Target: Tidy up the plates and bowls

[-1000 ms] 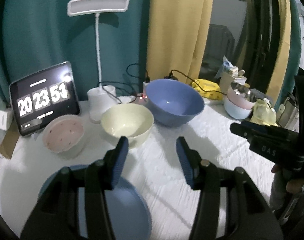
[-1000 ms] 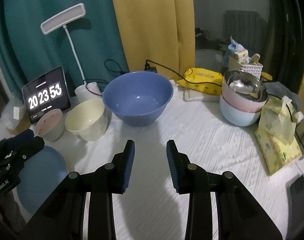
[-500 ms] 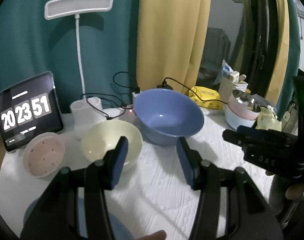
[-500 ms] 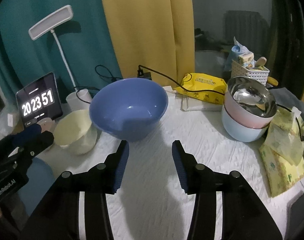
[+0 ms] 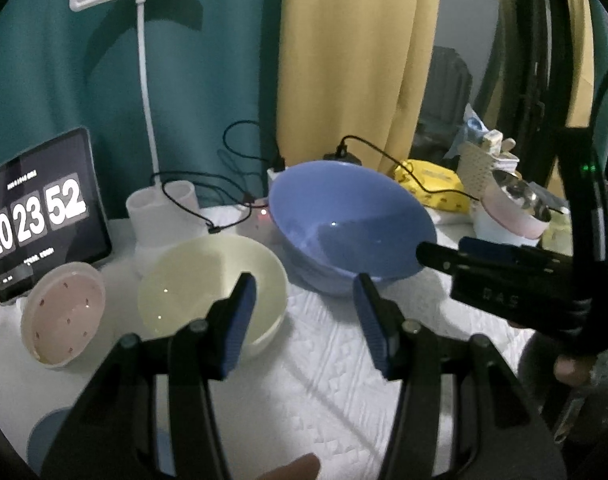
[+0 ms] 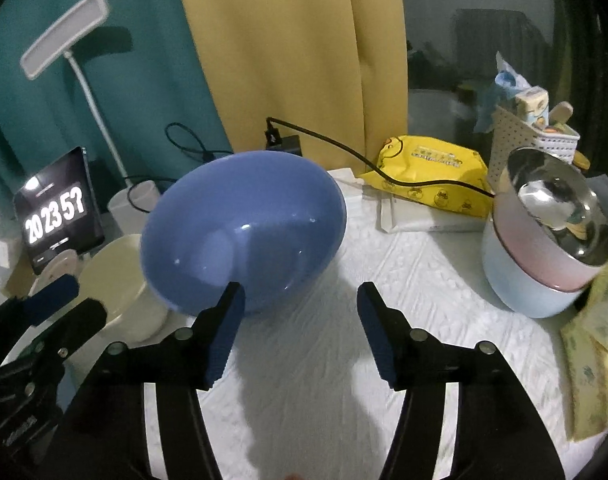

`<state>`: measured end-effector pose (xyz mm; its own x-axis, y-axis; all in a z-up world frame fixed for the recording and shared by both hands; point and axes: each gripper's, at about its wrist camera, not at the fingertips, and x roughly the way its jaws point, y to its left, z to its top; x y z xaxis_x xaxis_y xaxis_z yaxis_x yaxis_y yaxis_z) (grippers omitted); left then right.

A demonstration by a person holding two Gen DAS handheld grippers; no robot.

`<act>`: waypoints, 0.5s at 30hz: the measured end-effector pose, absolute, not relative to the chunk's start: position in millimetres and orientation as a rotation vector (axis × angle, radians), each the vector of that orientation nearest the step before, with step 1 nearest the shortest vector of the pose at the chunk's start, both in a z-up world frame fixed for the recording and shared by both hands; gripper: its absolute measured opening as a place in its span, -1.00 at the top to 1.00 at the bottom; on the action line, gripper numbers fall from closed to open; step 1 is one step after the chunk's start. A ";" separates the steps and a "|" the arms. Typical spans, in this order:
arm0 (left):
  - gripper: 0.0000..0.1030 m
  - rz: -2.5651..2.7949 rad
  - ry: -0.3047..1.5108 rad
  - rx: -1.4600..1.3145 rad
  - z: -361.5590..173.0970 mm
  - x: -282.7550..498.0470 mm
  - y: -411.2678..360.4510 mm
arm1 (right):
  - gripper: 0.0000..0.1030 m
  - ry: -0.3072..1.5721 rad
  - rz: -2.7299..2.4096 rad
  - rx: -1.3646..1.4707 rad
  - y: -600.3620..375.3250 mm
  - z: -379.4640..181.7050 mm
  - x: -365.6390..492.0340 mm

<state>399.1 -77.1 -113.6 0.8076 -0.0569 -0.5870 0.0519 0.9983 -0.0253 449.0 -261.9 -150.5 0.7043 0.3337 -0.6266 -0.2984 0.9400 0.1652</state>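
A large blue bowl [image 5: 352, 232] [image 6: 244, 232] stands mid-table. To its left sit a cream bowl [image 5: 212, 284] [image 6: 116, 280] and a small pink bowl [image 5: 64, 312]. My left gripper [image 5: 304, 320] is open and holds nothing, its left finger in front of the cream bowl's rim. My right gripper [image 6: 300, 324] hangs just short of the blue bowl; its jaws are opening with nothing between them. A blue plate [image 5: 48, 444] peeks in at the lower left. Pink and pale blue bowls with a steel bowl on top [image 6: 544, 248] are stacked at the right.
A tablet clock [image 5: 36, 216], a white lamp [image 5: 144, 80] with its cup base and black cables line the back. Yellow packets [image 6: 432, 176], a white basket [image 6: 536, 140] and a tissue pack [image 6: 592, 352] crowd the right side. Curtains hang behind.
Both grippers moved forward toward the bowls, which now look larger. The right gripper's jaws spread wider. The blue plate slid almost out of the left wrist view.
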 end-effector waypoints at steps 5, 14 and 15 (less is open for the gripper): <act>-0.02 -0.061 0.645 -0.022 -119.5 404.5 -77.1 | -0.20 0.752 0.337 0.052 -262.3 -167.9 461.9; -0.02 -0.068 0.668 0.007 -128.4 415.0 -93.5 | 0.43 0.802 0.289 0.007 -267.8 -193.8 468.3; -0.02 -0.069 0.669 0.015 -129.2 415.8 -95.7 | 0.43 0.801 0.292 0.014 -270.0 -196.0 468.7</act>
<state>415.8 -95.7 -129.2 0.7825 -0.0594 -0.6198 0.0690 0.9976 -0.0084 468.7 -270.0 -196.0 0.6579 0.2629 -0.7057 -0.2523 0.9599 0.1223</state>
